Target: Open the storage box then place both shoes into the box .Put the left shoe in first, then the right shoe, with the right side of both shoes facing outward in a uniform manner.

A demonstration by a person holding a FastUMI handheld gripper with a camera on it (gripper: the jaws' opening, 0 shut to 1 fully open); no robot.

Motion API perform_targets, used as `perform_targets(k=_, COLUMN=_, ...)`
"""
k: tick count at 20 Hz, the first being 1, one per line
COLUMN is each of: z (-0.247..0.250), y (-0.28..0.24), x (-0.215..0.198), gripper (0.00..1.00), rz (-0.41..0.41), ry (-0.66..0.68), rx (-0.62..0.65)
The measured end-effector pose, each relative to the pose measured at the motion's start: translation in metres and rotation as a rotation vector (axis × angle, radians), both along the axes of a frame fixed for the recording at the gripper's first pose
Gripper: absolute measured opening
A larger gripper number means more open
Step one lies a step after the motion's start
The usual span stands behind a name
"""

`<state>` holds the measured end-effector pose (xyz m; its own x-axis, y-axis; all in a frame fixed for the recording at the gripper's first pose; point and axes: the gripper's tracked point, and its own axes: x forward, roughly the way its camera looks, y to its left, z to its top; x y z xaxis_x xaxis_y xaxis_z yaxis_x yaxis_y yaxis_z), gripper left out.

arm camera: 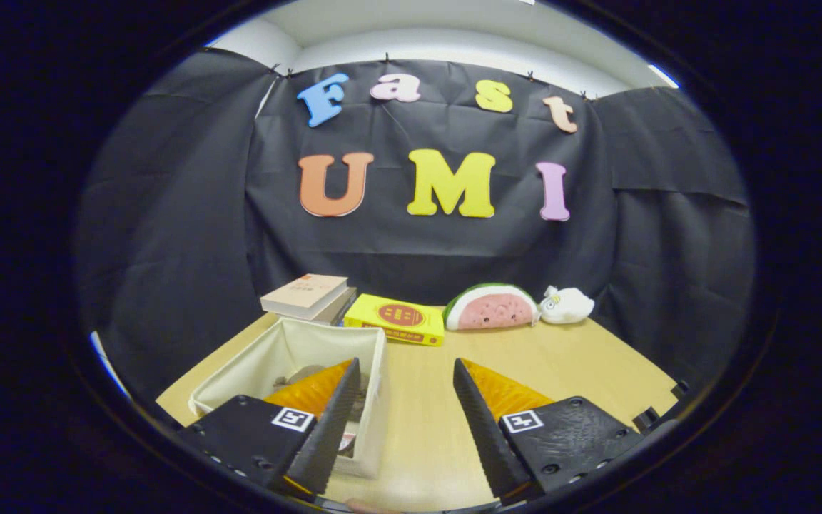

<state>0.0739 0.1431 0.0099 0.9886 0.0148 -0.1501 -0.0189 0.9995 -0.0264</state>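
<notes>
An open cream fabric storage box [375,357] stands on the wooden table [561,364], on the left and partly behind my left finger. Inside it something grey and rounded [302,374] shows, too hidden to tell whether it is a shoe. My gripper [405,371] hangs above the table with its fingers wide apart and nothing between them. The left finger [332,421] overlaps the box's right wall. Over bare table to the right of the box sits the right finger [479,417].
Beyond the box lie a stack of books [307,294] and a yellow book [398,318]. A watermelon-slice plush [491,308] and a small white plush toy [566,305] rest at the table's back edge against the black cloth wall.
</notes>
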Motion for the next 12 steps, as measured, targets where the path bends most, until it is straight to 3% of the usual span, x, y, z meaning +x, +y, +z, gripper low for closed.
perform_targets(k=4, z=-0.001, y=-0.019, x=-0.032, gripper=0.98, rz=-0.016, ry=-0.055, rx=0.023)
perform_targets(k=12, z=0.004, y=-0.074, x=-0.058, gripper=0.95, rz=-0.021, ry=-0.156, rx=0.022)
